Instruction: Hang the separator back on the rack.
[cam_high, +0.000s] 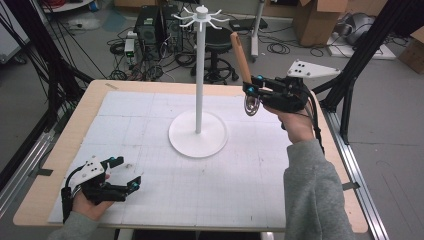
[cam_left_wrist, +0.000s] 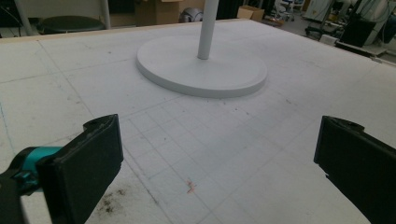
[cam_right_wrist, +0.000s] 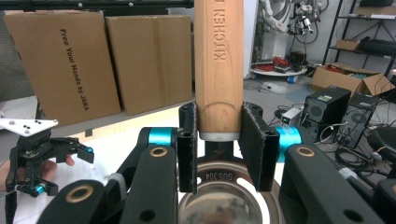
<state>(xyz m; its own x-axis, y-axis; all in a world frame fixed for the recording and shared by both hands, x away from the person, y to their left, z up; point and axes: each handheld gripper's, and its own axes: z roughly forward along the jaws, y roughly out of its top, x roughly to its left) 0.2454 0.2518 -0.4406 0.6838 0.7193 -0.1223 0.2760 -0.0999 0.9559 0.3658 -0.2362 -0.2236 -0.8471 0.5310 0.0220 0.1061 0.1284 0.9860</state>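
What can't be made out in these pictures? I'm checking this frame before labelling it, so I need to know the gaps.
- Wooden-handled utensil, right gripper view: handle top and its lettering cut by the upper edge; the metal head is partly hidden by the right claw.
- Same head, high view: too small to tell its type.
- White stand, left gripper view: pole cut off; hooks out of frame.

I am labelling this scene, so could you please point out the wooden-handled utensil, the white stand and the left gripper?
wooden-handled utensil (cam_right_wrist: 218, 70): right gripper view, middle of wooden handle.
white stand (cam_high: 199, 75): high view, its pole.
left gripper (cam_high: 126, 172): high view, between its fingertips.
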